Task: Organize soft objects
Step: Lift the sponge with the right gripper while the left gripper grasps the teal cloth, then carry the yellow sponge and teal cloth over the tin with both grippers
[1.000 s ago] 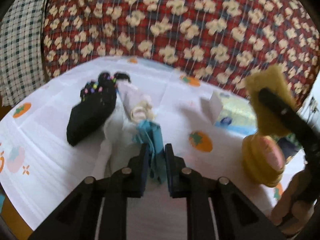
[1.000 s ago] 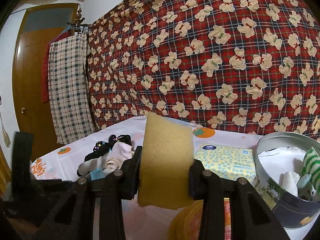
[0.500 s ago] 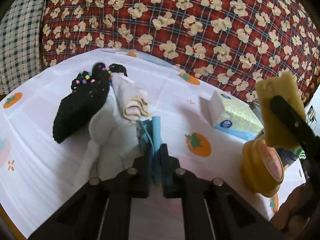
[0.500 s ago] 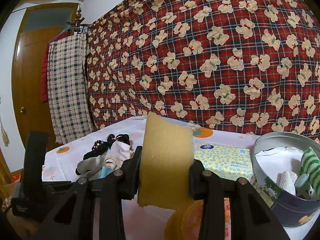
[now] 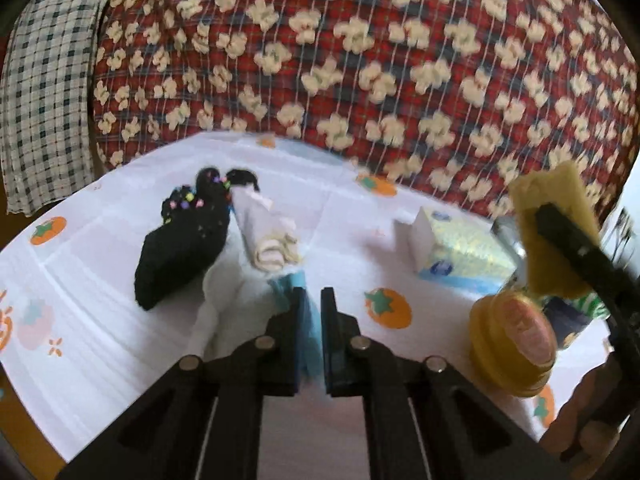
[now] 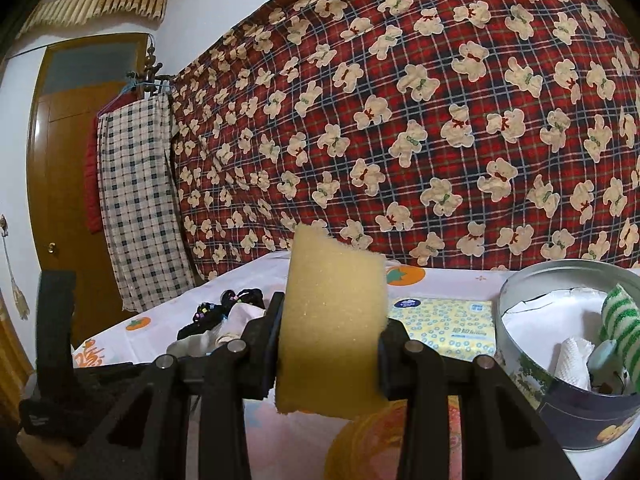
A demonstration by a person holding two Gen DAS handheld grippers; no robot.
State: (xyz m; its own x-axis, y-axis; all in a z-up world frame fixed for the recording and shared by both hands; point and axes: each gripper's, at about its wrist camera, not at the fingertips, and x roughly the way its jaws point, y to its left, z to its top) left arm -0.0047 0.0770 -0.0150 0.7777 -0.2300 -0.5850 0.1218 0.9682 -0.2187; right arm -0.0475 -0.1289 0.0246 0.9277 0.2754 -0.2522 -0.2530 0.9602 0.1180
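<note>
table, white cloth with orange fruit print (image 5: 100, 288): carries all that follows, listed left to right in your left wrist view.

black sock with coloured dots (image 5: 184, 240): far left of the pile, lying flat on the cloth.

pale folded cloth (image 5: 264, 232): just right of the black sock and touching it, cream rolled end toward you.

white cloth (image 5: 216, 304): under and nearer than both, spread toward your left gripper.

blue cloth (image 5: 310, 332): pinched between the pads of your left gripper (image 5: 311, 320); the jaws have just been closing and now stand clamped on it, its far end reaching toward the pile.

tissue pack, pale yellow and blue (image 5: 460, 252): right of centre, far side, lying flat.

yellow lidded jar (image 5: 512, 344): near right, below the sponge.

yellow sponge (image 6: 332, 328): clamped upright between the jaws of your right gripper (image 6: 330, 350), held above the cloth, pads pressing both side faces.

round tin (image 6: 560, 408): far right in your right wrist view, open top; holds white paper, a green striped piece (image 6: 620, 336) and a pale small item, details unclear.

red plaid bear-print fabric (image 6: 400, 120): hangs behind the table.
</note>
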